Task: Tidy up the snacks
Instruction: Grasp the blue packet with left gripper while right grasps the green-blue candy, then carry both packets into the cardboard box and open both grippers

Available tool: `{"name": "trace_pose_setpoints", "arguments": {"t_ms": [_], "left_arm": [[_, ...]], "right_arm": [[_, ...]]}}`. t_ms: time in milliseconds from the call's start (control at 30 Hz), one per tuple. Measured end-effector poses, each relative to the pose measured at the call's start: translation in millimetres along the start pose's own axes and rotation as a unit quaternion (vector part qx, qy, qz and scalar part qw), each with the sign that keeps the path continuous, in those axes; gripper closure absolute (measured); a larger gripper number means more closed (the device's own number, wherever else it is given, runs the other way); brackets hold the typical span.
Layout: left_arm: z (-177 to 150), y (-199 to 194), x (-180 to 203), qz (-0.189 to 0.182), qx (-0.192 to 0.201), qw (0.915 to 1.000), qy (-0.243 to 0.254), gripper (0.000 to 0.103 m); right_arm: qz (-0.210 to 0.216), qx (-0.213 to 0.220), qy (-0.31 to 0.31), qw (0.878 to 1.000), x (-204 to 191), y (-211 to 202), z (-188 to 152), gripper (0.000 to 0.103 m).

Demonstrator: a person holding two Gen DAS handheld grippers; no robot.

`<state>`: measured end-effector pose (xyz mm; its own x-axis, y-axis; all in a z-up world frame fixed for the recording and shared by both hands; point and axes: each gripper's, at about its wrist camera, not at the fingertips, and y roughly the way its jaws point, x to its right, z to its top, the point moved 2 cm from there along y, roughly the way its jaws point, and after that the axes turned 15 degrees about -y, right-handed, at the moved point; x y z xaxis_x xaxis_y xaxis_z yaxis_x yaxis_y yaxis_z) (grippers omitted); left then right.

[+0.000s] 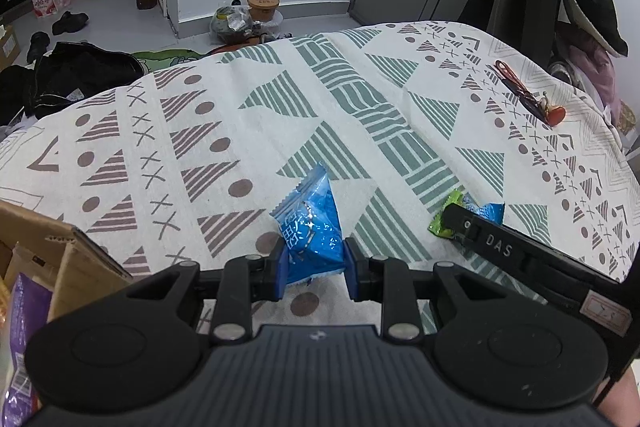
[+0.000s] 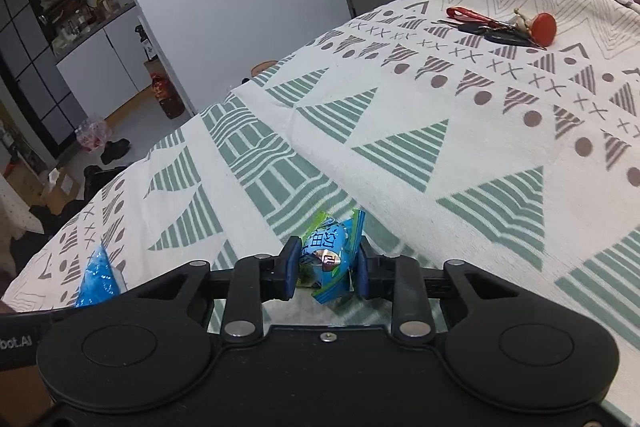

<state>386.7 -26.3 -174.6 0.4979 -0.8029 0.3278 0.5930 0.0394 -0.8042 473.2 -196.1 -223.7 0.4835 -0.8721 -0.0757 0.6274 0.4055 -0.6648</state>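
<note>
each gripper hides the pinched end of its snack packet (image 1: 310, 227).

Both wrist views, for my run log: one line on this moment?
left gripper: shut on blue foil snack packet | right gripper: shut on green-and-blue snack packet | over patterned tablecloth

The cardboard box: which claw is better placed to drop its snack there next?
Left, probably. The cardboard box sits just beside the left claw, which grips the blue packet; the right wrist view shows no box.
</note>
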Motion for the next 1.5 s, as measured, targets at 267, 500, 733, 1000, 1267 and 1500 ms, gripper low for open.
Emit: {"name": "trace_pose_setpoints", "arguments": {"t_ms": [267,500,733,1000,1267,1500], "left_arm": [[-5,-20,2,-0.007,0.003,1.0,0.006,0.076],[-8,-52,1,-0.021,0.013,0.9996,0.012,0.076],[-11,-84,-7,-0.033,0.024,0.999,0.021,0.076],[-15,-119,-26,-0.04,0.031,0.9985,0.022,0.076],[-16,-153,-42,-0.05,0.042,0.9975,0.026,0.076],[-16,-177,-58,-0.057,0.048,0.997,0.022,0.076]], "right_arm": [[-0.006,0.008,0.003,1.0,-4,-36,-3,0.077],[-0.014,0.024,-0.012,1.0,-21,-75,0,0.077],[-0.015,0.04,0.001,0.999,-42,-111,-7,0.077],[-0.018,0.054,0.007,0.998,-67,-148,-15,0.077],[-0.027,0.066,0.018,0.997,-86,-181,-21,0.077],[-0.029,0.078,0.017,0.996,-104,-205,-20,0.077]]}}
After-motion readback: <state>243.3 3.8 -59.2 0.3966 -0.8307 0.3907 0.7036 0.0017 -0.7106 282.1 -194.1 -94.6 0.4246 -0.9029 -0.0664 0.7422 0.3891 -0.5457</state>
